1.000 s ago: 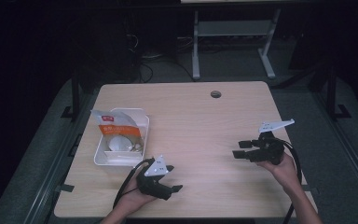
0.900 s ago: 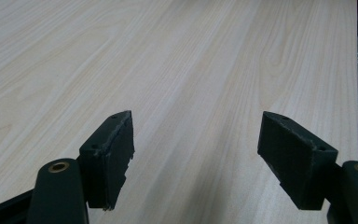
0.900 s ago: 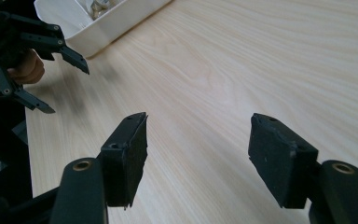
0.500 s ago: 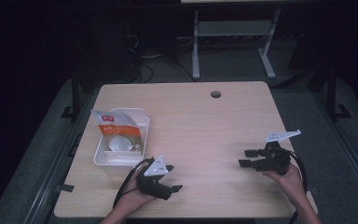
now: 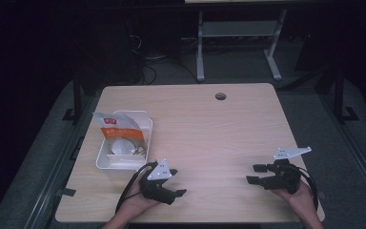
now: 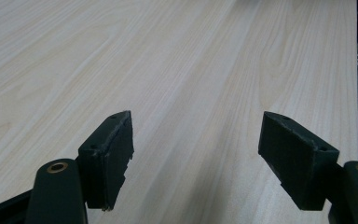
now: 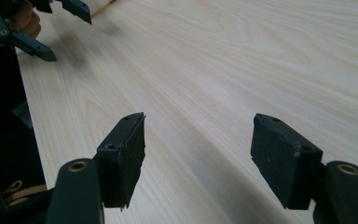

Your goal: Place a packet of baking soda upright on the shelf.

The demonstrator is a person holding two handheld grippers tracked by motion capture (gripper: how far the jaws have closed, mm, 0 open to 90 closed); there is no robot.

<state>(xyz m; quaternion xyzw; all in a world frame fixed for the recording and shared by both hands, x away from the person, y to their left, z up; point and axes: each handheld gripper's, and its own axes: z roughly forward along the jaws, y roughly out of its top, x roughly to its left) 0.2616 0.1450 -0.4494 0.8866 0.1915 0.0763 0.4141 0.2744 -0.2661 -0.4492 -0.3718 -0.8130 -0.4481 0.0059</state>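
White plastic tray (image 5: 145, 125) with an orange-and-white packet (image 5: 116, 128) and a pale roundish thing (image 5: 119, 145) in it sits near the left edge of the light wood-grain table (image 5: 219, 138), so that's the nearest stuff to either tool. The tabletop has a small round cable hole (image 5: 220, 96) near the far edge, and the room around it is really dark, with grey carpet and a white metal desk frame (image 5: 238, 45) standing on the floor beyond the table. The tray is just beyond the left gripper (image 5: 171, 193) and a bit to its left, close but not touching, while the right gripper (image 5: 256, 174) is well apart from it, over by the table's right front corner. Both are held low over the front of the table in the person's hands, jaws pointing inward. In the left gripper view its black jaws stand wide apart with bare wood between them, gripping nothing. Same in the right gripper view: jaws spread wide, nothing held, and the other gripper (image 7: 51, 28) sits off at the top left corner.
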